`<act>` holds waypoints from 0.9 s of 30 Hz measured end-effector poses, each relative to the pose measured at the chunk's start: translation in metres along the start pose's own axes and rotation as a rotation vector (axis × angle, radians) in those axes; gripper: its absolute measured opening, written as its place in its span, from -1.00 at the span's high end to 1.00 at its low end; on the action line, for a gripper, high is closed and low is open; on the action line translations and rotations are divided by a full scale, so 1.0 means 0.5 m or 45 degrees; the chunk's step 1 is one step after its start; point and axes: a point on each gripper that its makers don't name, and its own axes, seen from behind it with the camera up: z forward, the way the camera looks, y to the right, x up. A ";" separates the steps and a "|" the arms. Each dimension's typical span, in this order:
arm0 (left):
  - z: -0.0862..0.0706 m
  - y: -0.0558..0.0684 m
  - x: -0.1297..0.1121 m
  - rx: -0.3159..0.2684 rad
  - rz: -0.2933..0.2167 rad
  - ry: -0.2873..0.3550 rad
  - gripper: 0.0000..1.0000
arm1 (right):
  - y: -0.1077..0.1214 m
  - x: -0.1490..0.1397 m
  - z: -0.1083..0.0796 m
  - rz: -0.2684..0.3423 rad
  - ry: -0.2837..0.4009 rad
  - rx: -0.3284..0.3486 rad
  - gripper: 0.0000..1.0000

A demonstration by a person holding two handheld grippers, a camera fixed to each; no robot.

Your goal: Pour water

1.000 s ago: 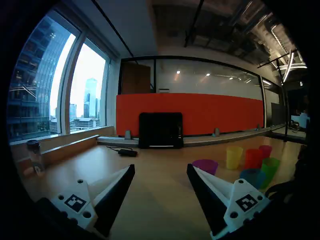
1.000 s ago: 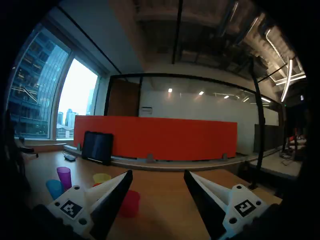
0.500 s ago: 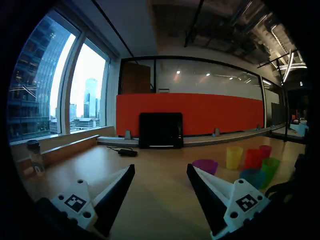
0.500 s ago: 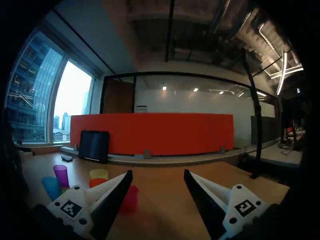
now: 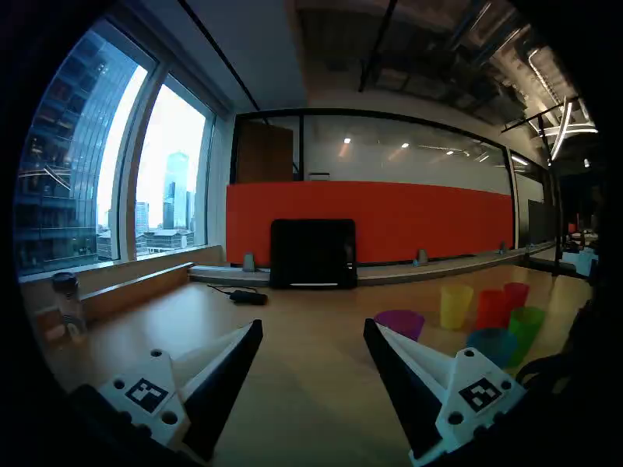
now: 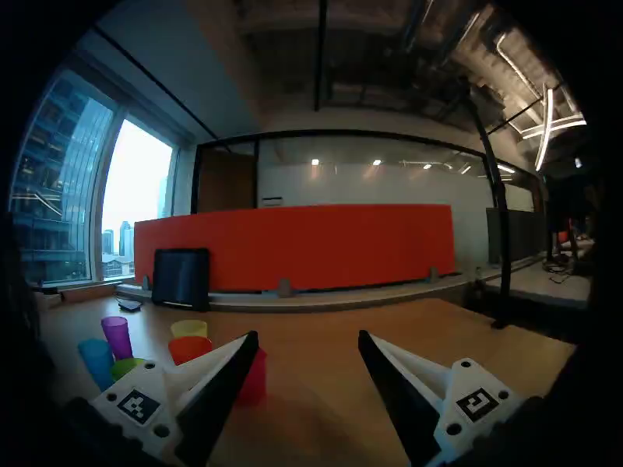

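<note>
Left gripper: open. The two fingers stand wide apart, tips pointing forward and slightly inward, both at the same height. Held level, no visible tilt. Each finger is white on the outside and black on the inner face, and carries a square marker near its base.

Right gripper: open, with its jaws spread about as wide as the left one's. Its fingers are level with each other and point forward. Same white and black build, with a marker on each finger base.
</note>
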 end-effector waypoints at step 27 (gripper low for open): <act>0.001 0.001 0.000 0.000 0.000 0.000 -0.93 | 0.004 -0.028 0.002 -0.056 -0.060 -0.030 -0.99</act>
